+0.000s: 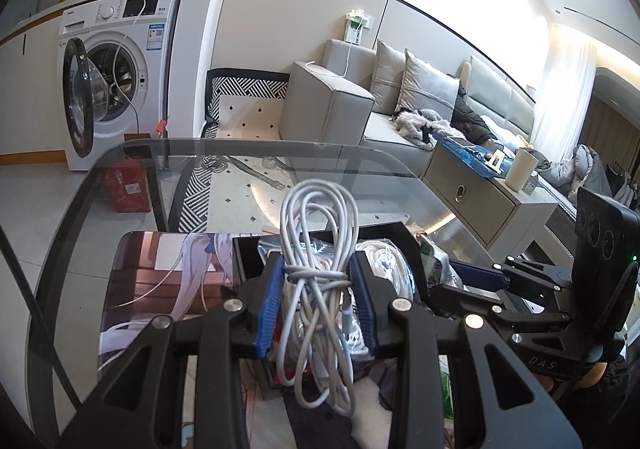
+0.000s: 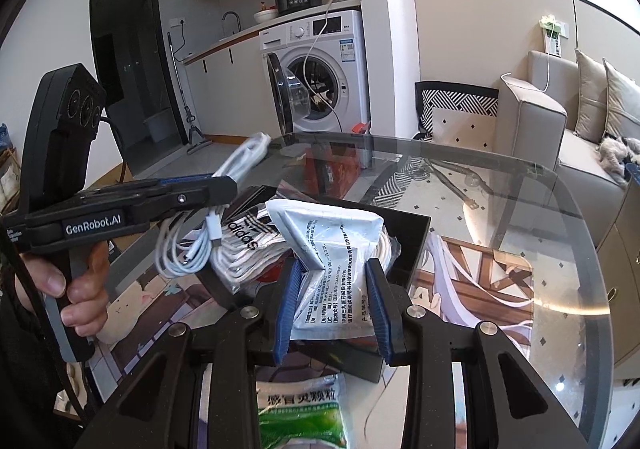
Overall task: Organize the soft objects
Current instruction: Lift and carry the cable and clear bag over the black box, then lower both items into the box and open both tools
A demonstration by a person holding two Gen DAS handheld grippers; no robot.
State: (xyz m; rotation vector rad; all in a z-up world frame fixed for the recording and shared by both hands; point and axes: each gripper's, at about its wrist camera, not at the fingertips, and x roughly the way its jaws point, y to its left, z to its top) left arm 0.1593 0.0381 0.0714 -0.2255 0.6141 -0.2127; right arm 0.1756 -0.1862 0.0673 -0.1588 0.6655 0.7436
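Observation:
My left gripper (image 1: 318,281) is shut on a coiled white cable bundle (image 1: 316,249), which hangs upright above a black tray (image 1: 248,249) on the glass table. From the right wrist view the same bundle (image 2: 192,245) dangles from the left gripper (image 2: 232,181), held by a hand at the left. My right gripper (image 2: 334,289) is shut on a silver-white sachet with printed text (image 2: 336,245), over the black tray (image 2: 412,237). In the tray lie a packet marked adidas (image 2: 248,237) and more white cord (image 1: 384,261).
A green-and-white packet (image 2: 304,409) lies on the illustrated mat (image 1: 168,277) near the tray. The round glass table's rim (image 2: 580,209) curves to the right. Behind stand a washing machine (image 1: 116,69) with its door open, a grey sofa (image 1: 340,101) and a low cabinet (image 1: 472,189).

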